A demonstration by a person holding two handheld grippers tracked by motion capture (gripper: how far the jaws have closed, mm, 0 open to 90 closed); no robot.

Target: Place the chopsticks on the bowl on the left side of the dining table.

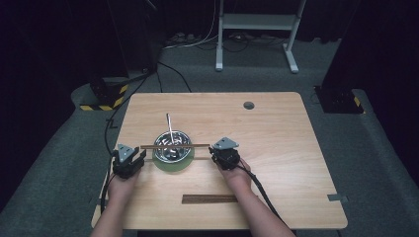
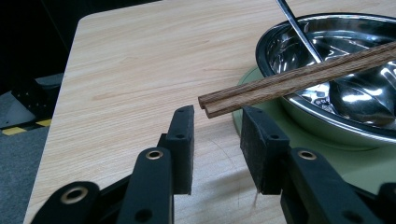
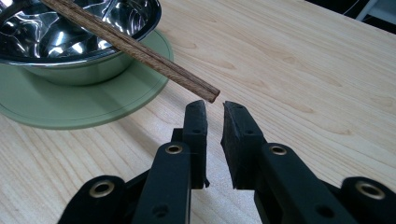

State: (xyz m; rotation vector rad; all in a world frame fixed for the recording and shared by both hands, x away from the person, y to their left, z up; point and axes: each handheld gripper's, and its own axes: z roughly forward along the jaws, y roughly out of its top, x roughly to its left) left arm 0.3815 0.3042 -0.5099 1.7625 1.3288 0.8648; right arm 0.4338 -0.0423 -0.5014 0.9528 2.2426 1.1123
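1. A light wood bench (image 1: 276, 148) stands on grey carpet (image 1: 375, 143) in a dark room.
2. The chopsticks (image 1: 175, 146) lie across the steel bowl (image 1: 172, 144), long axis left to right.
3. The left claw (image 2: 215, 122) is spread and the right claw (image 3: 215, 116) narrowly parted; both are empty, just short of the chopstick ends.

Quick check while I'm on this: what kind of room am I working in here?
Probably a lab or recording studio, not a kitchen: black curtains surround a lone wooden table on grey carpet, with hazard-striped stand bases, floor cables and a white frame behind it.
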